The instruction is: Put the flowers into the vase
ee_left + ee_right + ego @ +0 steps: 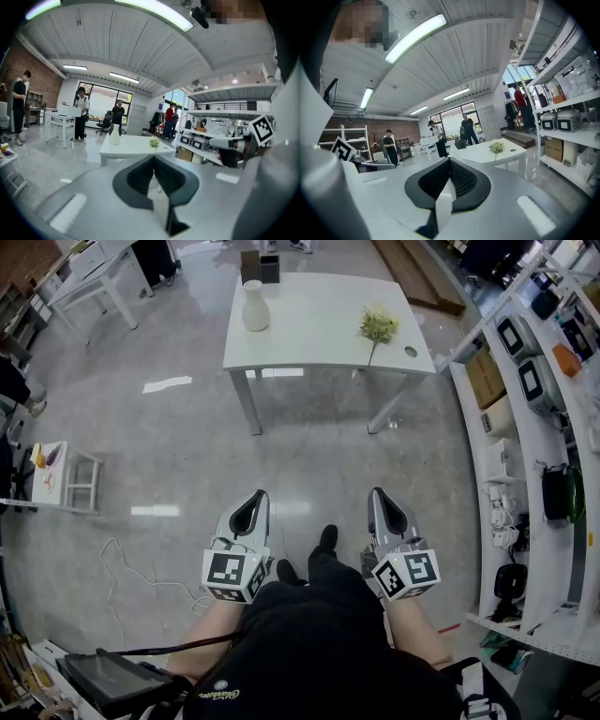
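A white vase stands near the far left end of a white table. A bunch of pale green flowers lies near the table's right end, its stem pointing toward me. Both grippers hover over the floor well short of the table. My left gripper and right gripper are shut and hold nothing. The left gripper view looks past its shut gripper to the vase and flowers. The right gripper view shows the flowers beyond its shut gripper.
Shelving with appliances and boxes lines the right side. A small white stand sits at the left, with a loose cable on the floor nearby. Two dark boxes rest at the table's far edge. Several people stand by desks beyond.
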